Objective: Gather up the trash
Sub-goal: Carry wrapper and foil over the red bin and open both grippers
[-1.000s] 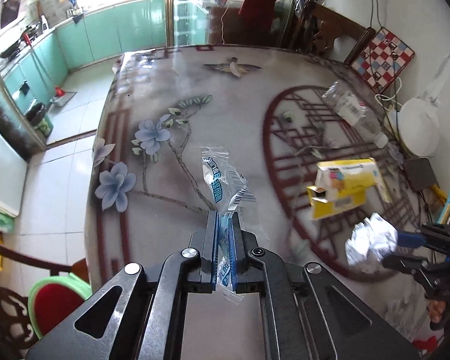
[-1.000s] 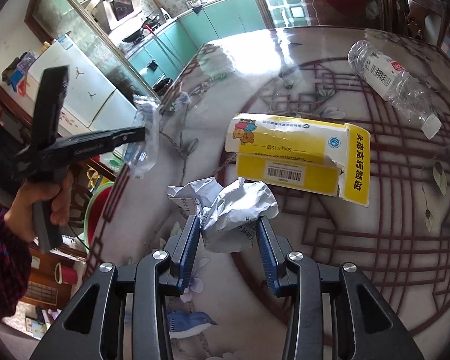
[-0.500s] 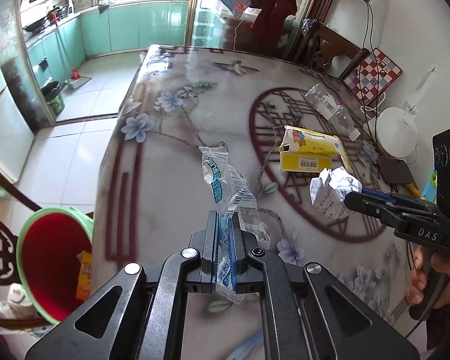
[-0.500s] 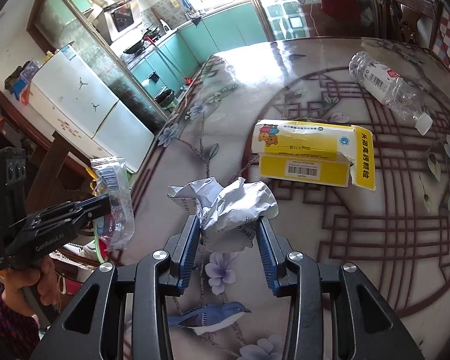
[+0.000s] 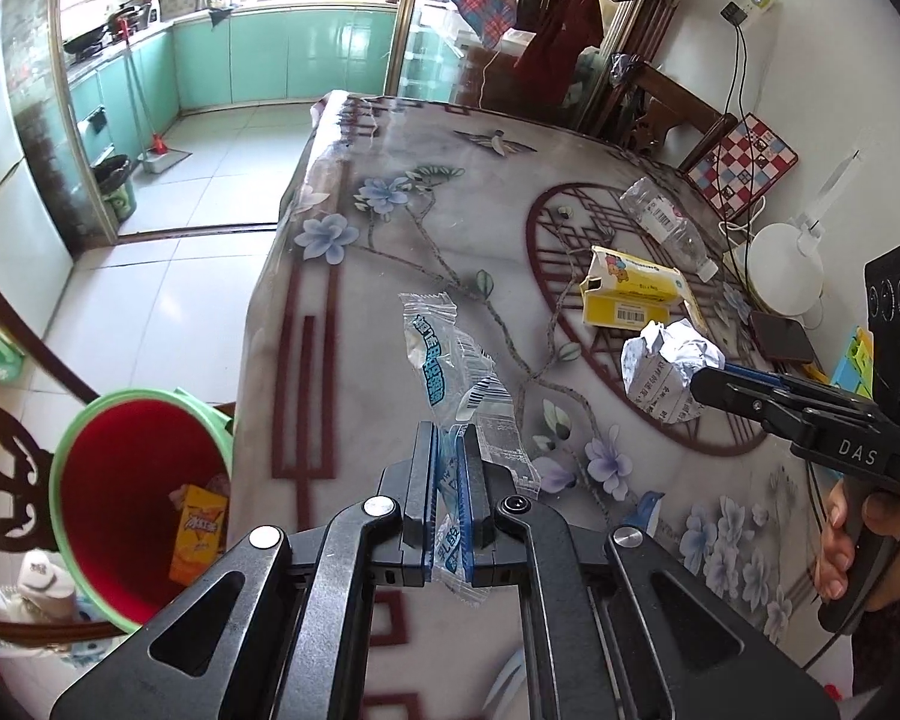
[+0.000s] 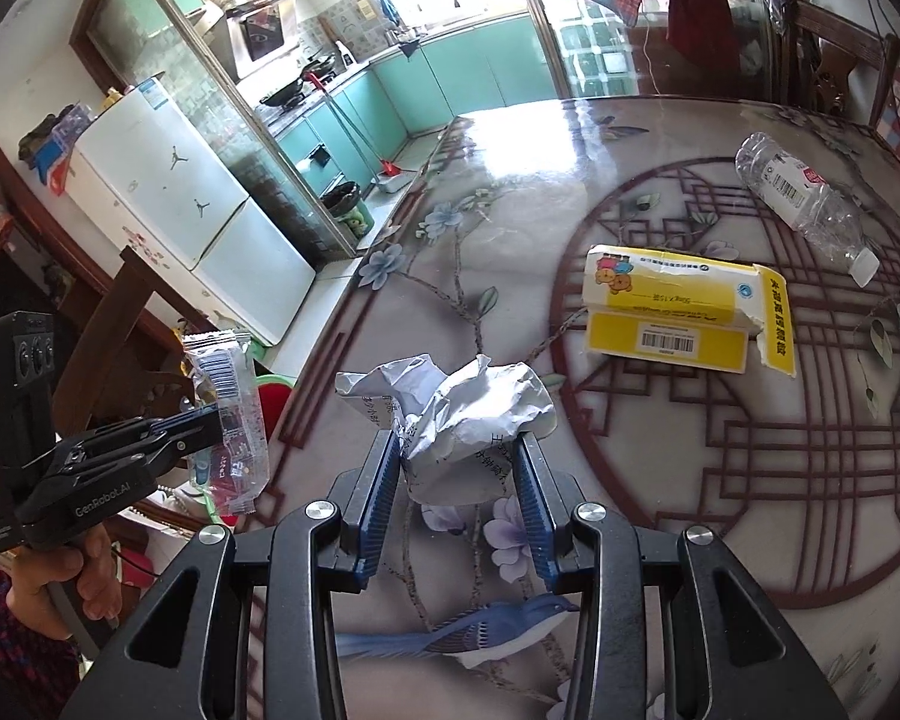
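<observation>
left tool: clamps wrapper | right tool: clamps paper ball

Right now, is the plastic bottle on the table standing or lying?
Lying: the plastic bottle rests on its side on the table, cap end toward the camera.

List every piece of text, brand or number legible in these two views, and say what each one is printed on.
"DAS" on the right gripper body.
"GenRobot.AI" on the left gripper body.
Blue print and barcode on the clear plastic wrapper: not readable.
Yellow carton: Chinese characters, fine print and barcode digits too small to read.
Crumpled paper: printed characters, too creased to read.
Plastic bottle label: barcode only, unreadable.
Orange packet in the bin: blurred.
</observation>
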Available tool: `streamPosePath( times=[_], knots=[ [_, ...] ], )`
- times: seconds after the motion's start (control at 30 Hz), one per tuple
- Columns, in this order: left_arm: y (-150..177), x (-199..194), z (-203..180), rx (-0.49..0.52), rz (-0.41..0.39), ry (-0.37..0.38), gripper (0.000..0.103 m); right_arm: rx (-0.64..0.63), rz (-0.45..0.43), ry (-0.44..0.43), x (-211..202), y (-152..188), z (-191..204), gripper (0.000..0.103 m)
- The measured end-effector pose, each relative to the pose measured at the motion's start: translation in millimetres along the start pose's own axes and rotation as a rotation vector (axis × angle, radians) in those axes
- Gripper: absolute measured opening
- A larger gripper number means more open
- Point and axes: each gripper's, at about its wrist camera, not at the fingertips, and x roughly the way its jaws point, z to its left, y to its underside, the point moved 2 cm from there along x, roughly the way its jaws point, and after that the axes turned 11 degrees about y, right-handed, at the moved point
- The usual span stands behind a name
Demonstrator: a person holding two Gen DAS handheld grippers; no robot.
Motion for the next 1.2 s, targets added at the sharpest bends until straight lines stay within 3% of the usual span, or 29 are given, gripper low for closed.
streamPosePath(
  times=[0.43, 0.77, 1.2],
  knots=[
    [18.4, -31.7, 57.2, -0.053, -0.025, -0.041, 0.006, -0.07, -0.033, 0.001, -5.1, -3.9, 67.4, 0.037],
    [46.3, -59.2, 131.8, -0.114, -0.013, -0.138, 0.006, -0.177, -0.057, -0.031, 3.1, -12.1, 145.8, 0.037],
    [68.4, -63.2, 200.3, -0.233, 0.023, -0.161, 0.006, -0.296, 0.015, -0.145, 48.6, -5.7, 257.0, 0.037]
  ],
)
